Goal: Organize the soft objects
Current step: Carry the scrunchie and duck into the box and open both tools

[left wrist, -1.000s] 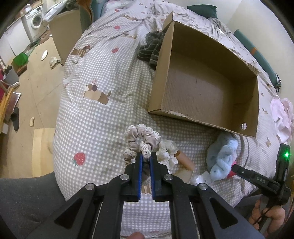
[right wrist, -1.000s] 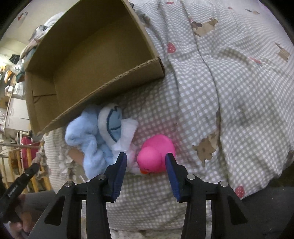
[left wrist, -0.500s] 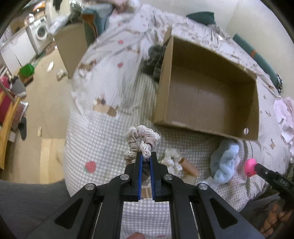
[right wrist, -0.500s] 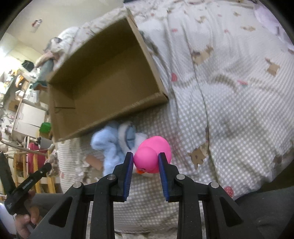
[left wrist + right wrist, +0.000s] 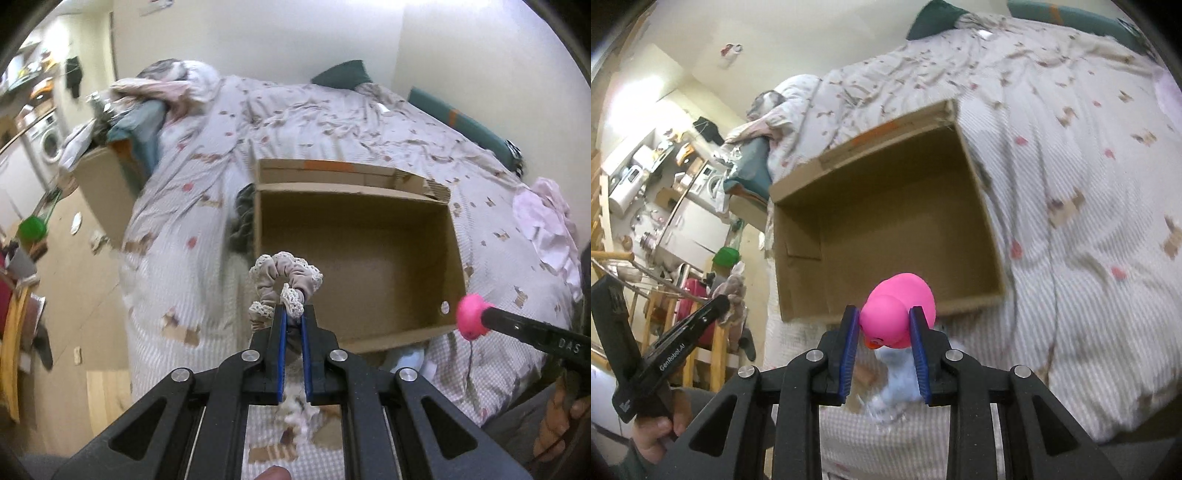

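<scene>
My left gripper (image 5: 292, 314) is shut on a beige lace-trimmed scrunchie (image 5: 284, 275) and holds it in the air by the near left corner of an open cardboard box (image 5: 354, 254). My right gripper (image 5: 885, 316) is shut on a pink rubber duck (image 5: 897, 306) and holds it above the box's near wall (image 5: 886, 240). The duck also shows at the right of the left wrist view (image 5: 471, 319). A light blue plush (image 5: 897, 373) and a white scrunchie (image 5: 295, 406) lie on the bed below the grippers.
The box sits on a bed with a checked quilt (image 5: 184, 266). Dark cloth (image 5: 242, 218) lies by the box's left side. Pink cloth (image 5: 546, 229) lies at the right. A second cardboard box (image 5: 107, 184) stands on the floor left of the bed.
The right gripper closed on the pink duck and lifted it off the bed toward the box. The left gripper rose with the scrunchie and moved toward the box.
</scene>
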Demonstrator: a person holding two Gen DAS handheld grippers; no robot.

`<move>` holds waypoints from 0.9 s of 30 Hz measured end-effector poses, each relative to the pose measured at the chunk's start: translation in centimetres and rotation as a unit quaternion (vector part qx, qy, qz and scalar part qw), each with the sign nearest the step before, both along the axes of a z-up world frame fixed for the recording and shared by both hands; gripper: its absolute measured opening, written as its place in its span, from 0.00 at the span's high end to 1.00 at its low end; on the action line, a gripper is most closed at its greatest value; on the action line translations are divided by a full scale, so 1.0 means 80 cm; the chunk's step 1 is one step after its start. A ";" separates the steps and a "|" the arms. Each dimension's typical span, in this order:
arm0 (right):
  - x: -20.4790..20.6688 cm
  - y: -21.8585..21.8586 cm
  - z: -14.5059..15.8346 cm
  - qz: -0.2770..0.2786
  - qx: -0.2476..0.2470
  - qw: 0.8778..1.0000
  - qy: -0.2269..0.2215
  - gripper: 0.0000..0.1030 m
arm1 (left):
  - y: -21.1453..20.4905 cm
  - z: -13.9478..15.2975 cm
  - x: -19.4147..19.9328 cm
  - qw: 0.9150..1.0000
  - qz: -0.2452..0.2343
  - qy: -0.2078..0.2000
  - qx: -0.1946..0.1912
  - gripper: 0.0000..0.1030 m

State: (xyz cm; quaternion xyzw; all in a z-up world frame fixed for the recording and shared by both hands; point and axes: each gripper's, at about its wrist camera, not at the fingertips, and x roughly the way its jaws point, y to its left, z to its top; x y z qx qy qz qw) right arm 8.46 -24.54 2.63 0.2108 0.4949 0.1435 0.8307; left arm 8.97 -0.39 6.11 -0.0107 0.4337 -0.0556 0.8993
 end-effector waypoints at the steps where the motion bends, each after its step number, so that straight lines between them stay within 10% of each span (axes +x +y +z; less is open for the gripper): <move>1: 0.009 0.002 0.000 0.003 -0.002 1.000 -0.004 0.71 | -0.004 -0.001 0.011 1.000 -0.005 0.004 -0.003 0.93; 27: 0.065 0.032 -0.083 0.007 -0.058 0.998 0.031 0.71 | -0.039 -0.122 0.063 0.998 -0.015 0.061 0.030 0.93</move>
